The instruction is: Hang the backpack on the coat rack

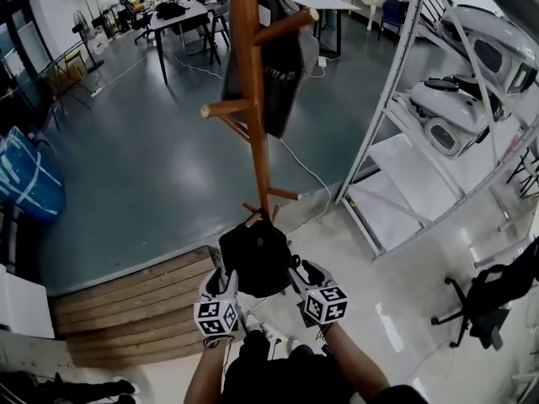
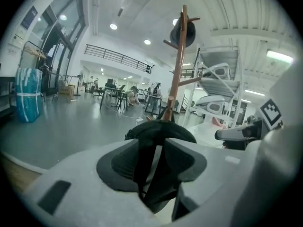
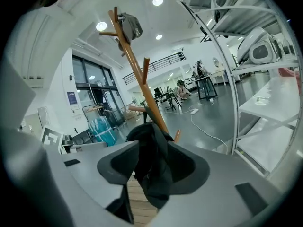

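Observation:
A black backpack (image 1: 255, 255) hangs in the air between my two grippers, just in front of the foot of the wooden coat rack (image 1: 250, 99). My left gripper (image 1: 226, 286) holds its left side and my right gripper (image 1: 296, 276) its right side. In the left gripper view a black strap (image 2: 150, 150) runs between the jaws of the left gripper (image 2: 152, 174), which is shut on it. The right gripper (image 3: 151, 174) is shut on bunched black backpack fabric (image 3: 152, 155). A dark garment (image 1: 282, 66) hangs on the rack's upper pegs.
A metal shelf unit (image 1: 396, 99) with white devices stands to the right of the rack. Wooden steps (image 1: 126, 301) lie to the left, with a blue bag (image 1: 29, 179) further left. A black office chair (image 1: 493, 297) is at the right. A white cable (image 1: 307, 171) crosses the floor.

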The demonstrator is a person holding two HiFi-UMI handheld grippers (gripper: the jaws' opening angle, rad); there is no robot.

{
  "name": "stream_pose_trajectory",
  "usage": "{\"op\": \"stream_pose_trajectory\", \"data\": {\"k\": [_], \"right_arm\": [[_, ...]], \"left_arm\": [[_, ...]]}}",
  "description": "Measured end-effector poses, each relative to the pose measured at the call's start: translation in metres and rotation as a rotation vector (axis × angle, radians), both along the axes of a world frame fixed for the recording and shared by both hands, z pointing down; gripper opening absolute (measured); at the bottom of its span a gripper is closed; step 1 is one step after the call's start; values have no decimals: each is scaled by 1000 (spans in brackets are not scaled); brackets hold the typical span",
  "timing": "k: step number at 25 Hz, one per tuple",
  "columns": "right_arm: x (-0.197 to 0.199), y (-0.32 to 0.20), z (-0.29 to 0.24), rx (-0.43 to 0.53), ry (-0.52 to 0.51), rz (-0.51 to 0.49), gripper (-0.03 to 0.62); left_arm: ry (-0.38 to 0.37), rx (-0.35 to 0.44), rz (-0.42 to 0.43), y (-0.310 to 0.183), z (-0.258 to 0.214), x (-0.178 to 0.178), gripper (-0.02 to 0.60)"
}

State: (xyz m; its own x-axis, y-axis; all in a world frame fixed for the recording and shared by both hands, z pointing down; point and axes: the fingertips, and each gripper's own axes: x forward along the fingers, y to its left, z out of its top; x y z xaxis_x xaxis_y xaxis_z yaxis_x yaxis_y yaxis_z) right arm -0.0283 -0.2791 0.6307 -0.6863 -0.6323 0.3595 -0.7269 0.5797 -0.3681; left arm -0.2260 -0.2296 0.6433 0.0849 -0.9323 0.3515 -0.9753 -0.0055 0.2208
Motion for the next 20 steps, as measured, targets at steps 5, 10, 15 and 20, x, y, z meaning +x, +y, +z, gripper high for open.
{"op": "stream_pose_trajectory", "data": {"k": [5,10,15,20], "right_arm": [[16,29,-28,32,-25,-62,148],[25,58,-49,55,-51,-144,104],[37,90,-68,63,-78,-188,56],[39,123,-85,83,-83,-203,32]], "left_arm": [[-34,120,-82,44,-49,31,75],[-38,195,-152,95,-88,62,18],[-74,198,-188,146,-114,94,17],[-120,222,-215,185,-136,106,17]]}}
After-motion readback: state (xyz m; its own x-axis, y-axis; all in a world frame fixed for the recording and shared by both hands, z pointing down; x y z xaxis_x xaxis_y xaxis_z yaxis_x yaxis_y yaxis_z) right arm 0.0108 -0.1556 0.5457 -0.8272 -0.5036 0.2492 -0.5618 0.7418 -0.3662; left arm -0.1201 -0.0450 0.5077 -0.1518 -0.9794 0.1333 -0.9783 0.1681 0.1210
